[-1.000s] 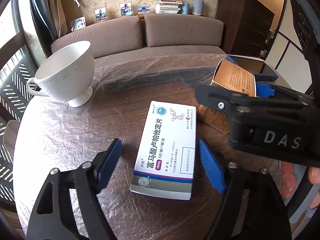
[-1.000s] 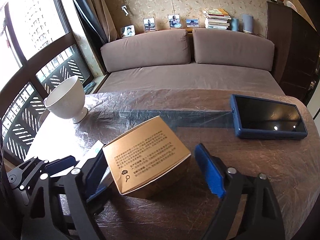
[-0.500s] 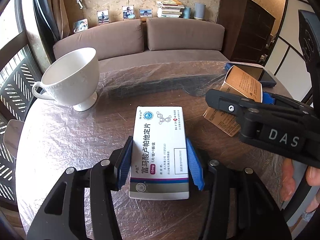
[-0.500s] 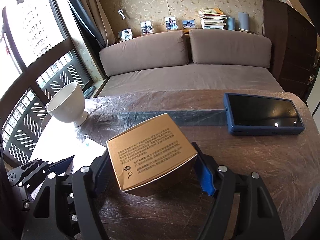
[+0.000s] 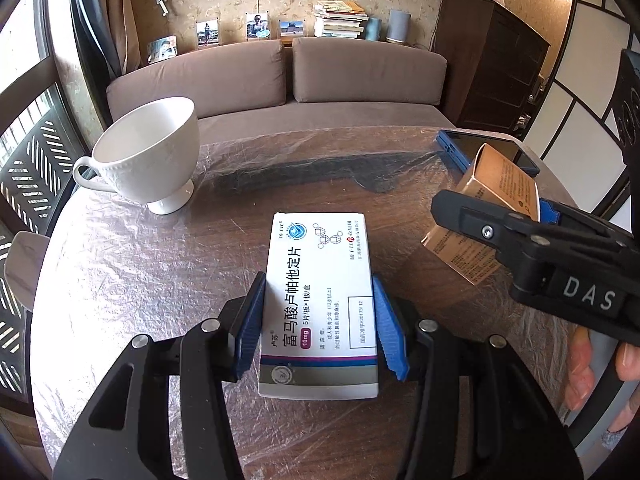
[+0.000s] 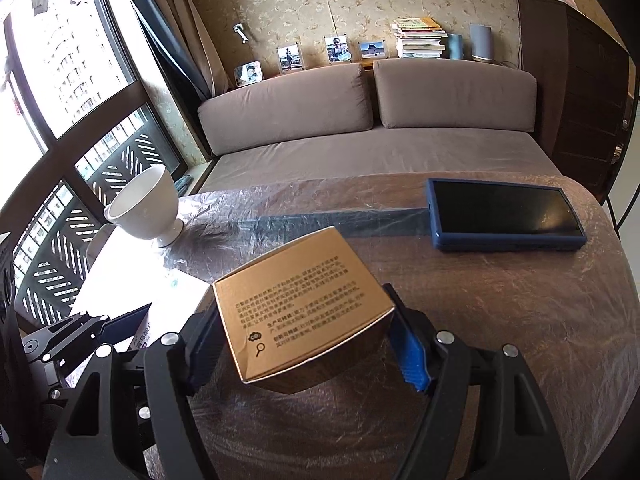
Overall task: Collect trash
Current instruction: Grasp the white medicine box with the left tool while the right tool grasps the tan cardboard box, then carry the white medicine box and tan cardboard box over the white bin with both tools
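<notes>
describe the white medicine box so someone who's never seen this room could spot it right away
Start at the round table wrapped in crinkly clear plastic, in front of the brown sofa. Near its front edge, the white medicine box sits clamped between the blue-padded jaws of the left gripper. Unlike the plain gold-brown carton beside it, it is flat, white, with large Chinese print.

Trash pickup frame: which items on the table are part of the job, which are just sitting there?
In the job:
- white medicine box, clamped in the left gripper
- gold carton, clamped in the right gripper

Lying about:
- white cup, upright on the table
- tablet in a blue case, flat on the table
</notes>
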Tool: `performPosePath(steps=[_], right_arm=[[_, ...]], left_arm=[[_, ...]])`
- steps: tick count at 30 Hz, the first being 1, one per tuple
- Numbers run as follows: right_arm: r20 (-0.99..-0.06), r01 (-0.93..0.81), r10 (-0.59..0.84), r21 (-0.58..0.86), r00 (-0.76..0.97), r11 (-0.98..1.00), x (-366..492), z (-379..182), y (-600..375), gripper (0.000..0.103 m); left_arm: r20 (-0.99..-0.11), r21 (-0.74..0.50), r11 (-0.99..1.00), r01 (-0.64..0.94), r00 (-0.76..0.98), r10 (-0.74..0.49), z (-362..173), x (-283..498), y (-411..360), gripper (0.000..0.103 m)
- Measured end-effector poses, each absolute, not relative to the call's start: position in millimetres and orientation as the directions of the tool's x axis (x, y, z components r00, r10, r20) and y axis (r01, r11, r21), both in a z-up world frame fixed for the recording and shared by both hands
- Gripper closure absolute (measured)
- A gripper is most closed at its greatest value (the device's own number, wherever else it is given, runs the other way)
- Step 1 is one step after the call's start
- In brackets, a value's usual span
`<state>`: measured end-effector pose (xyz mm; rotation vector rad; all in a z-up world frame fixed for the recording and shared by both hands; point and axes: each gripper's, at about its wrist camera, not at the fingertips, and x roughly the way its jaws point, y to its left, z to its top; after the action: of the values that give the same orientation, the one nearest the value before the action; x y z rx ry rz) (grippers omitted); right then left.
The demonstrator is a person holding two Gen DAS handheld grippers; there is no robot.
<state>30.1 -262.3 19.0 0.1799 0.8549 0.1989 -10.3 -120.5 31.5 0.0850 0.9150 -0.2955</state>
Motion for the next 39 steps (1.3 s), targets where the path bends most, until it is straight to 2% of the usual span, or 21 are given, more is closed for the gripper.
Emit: performPosePath(steps=[14,39], right_arm=[[-0.728,-0.117,0.259,0.240,0.635,0.964,-13,27,-265,0.032],[-0.730,-0.158,0.301,0.260,0.614,0.953,-113,32,-285,0.032]], left_arm=[[-0.784,-0.080,0.956,0.281,0.575,-0.235,39,-35,-124,0.051],[-0.787,-0.106,0.971,0.213,0.579,-0.213,40,-131,-123,0.051]])
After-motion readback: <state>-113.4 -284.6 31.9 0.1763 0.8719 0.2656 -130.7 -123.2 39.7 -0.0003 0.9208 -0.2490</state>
